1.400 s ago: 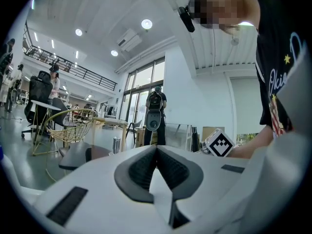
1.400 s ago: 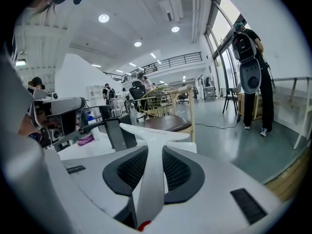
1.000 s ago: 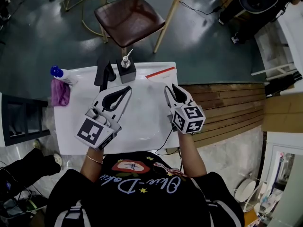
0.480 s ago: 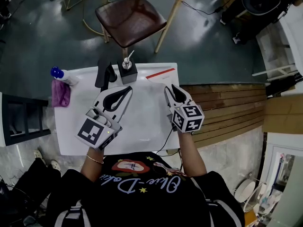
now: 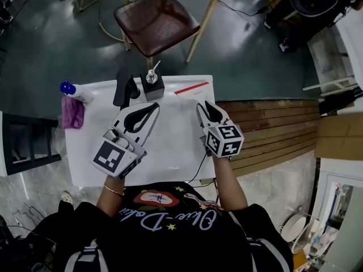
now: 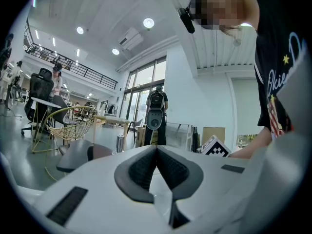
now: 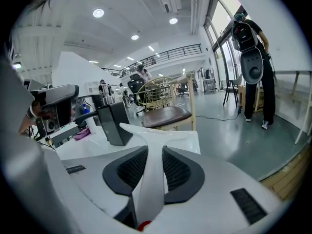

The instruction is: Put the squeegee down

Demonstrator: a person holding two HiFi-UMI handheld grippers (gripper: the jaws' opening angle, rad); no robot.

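Observation:
A white squeegee (image 7: 151, 165) has its handle between the pads of my right gripper (image 7: 152, 152), which is shut on it. Its T-shaped head (image 7: 161, 132) reaches toward the far edge of the white table (image 5: 170, 146). In the head view the blade shows as a red-edged strip (image 5: 191, 88) ahead of the right gripper (image 5: 205, 109). Whether the blade touches the table I cannot tell. My left gripper (image 5: 148, 109) hovers over the table's left half, shut with nothing in it; its tips (image 6: 156, 149) meet.
A black block with a metal pump (image 5: 151, 84) and a black stand (image 5: 123, 88) sit at the table's far edge. A blue-capped bottle (image 5: 71, 89) and purple cloth (image 5: 72, 111) lie at the left. A brown chair (image 5: 156, 21) stands beyond; wooden decking (image 5: 272, 129) lies right.
Both grippers and the squeegee have stayed where they were. A person's legs at the lower left of the head view have shifted.

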